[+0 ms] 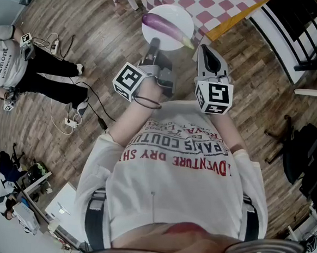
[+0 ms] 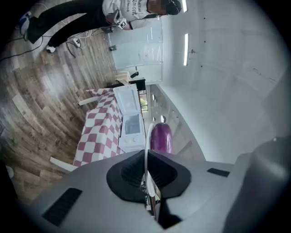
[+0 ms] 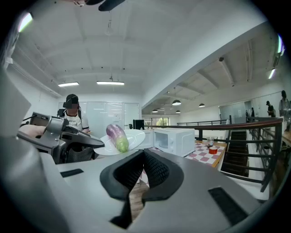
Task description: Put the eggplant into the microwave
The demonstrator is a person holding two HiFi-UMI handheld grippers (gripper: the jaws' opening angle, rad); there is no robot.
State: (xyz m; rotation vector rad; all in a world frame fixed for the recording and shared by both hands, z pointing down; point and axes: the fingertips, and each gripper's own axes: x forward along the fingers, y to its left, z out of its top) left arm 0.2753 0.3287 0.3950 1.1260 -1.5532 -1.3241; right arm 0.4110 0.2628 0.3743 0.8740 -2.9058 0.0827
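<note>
- Since the microwave stands well beyond the load on the checked table, with its door seemingly closed, the eggplant could arrive with nowhere to go. I judge the door has to be opened first, and only one claw is free for that.
- With the white plate carried in the air by its near rim alone, the grip is the weak point. The left gripper has its jaws pinched tight on that thin edge. The weight sits out past the pads, so the plate could pivot downward or slide out of them.
- While the eggplant lies loose across the plate, gripped by nothing, it depends wholly on the plate staying level. A tilt or a jolt in walking could roll it over the rim onto the wooden floor.
- As the right gripper hangs just beside the plate, its jaws closed together on nothing, a careless swing could knock the rim. It also has to open before it can take a door handle or steady the eggplant, and fumbling there could shake the plate.
</note>
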